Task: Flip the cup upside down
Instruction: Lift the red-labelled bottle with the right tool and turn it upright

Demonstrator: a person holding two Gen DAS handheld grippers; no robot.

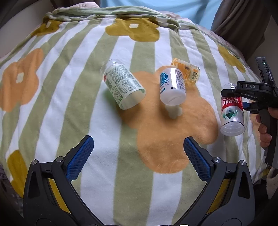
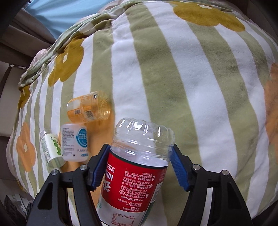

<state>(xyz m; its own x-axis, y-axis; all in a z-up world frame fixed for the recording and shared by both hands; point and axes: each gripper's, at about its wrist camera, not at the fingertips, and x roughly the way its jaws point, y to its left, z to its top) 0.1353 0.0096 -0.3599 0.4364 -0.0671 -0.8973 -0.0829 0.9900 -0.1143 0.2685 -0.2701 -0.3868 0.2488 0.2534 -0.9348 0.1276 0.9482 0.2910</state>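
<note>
A clear cup with a red label (image 1: 232, 111) hangs at the right, just over the striped blanket (image 1: 97, 121). Its lobed base points up and its wide open end faces down. My right gripper (image 1: 227, 94) is shut on its upper part, and a hand (image 1: 264, 128) holds the gripper's handle. In the right wrist view the same cup (image 2: 137, 165) fills the space between the blue pads of my right gripper (image 2: 139, 156), its label reading upside down. My left gripper (image 1: 139, 147) is open near the front of the blanket, with nothing between its fingers.
Three other cups sit mid-blanket: a green-label one (image 1: 121, 85) on its side, a white and blue one (image 1: 172, 85), and an orange one (image 1: 186, 71) behind it. Light blue fabric (image 1: 156, 7) lies beyond the blanket's far edge, and brown cloth (image 1: 243, 22) at the back right.
</note>
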